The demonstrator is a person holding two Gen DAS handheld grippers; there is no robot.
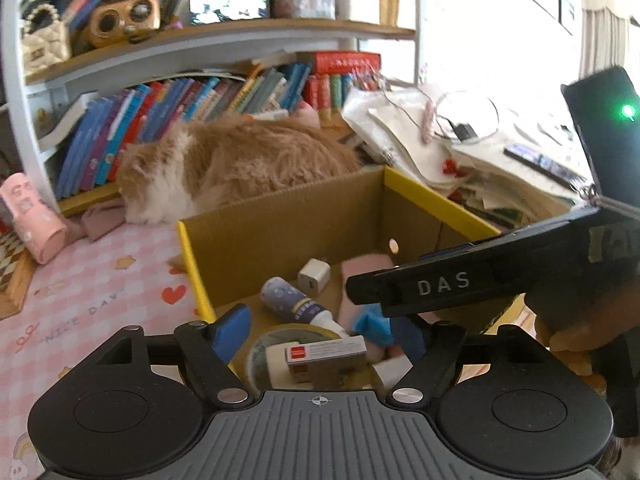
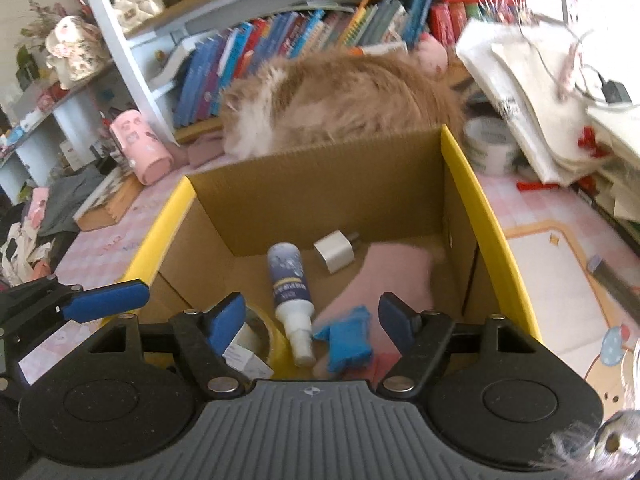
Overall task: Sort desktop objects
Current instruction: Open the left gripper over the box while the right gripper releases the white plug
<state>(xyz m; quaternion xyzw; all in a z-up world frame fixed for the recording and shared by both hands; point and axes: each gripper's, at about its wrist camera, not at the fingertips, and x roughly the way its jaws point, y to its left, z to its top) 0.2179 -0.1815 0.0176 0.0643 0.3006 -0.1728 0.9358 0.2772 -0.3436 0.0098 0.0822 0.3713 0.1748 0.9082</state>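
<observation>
My left jaws [image 1: 316, 336] stand wide over the near end of the box [image 1: 280, 220], low in the frame, with nothing pressed between the pads. Under them, inside the box, lie a tape roll [image 1: 280, 338] and a small carton [image 1: 326, 354] resting across it. My right jaws [image 2: 310, 320] are also spread wide and grip nothing; they hang over the same box, lower centre of their frame. Between and just past their pads lie a spray bottle [image 2: 290, 292], its cap toward me, a blue scrap [image 2: 348, 338] and a pink cloth [image 2: 384, 280] that the scrap rests on. A white charger [image 2: 334, 254] sits further in, near the middle of the box floor, beside the cloth. In the left view the right gripper's black body crosses the right side of the frame, held by a hand [image 1: 580, 320]. Behind the box's far wall a cat [image 1: 224, 160] lies on the desk [image 1: 100, 280], in front of a bookshelf [image 1: 200, 40] across the top. A pink cup [image 1: 32, 216] lies tipped at the left edge, and piled papers [image 1: 480, 152] fill the upper right.
</observation>
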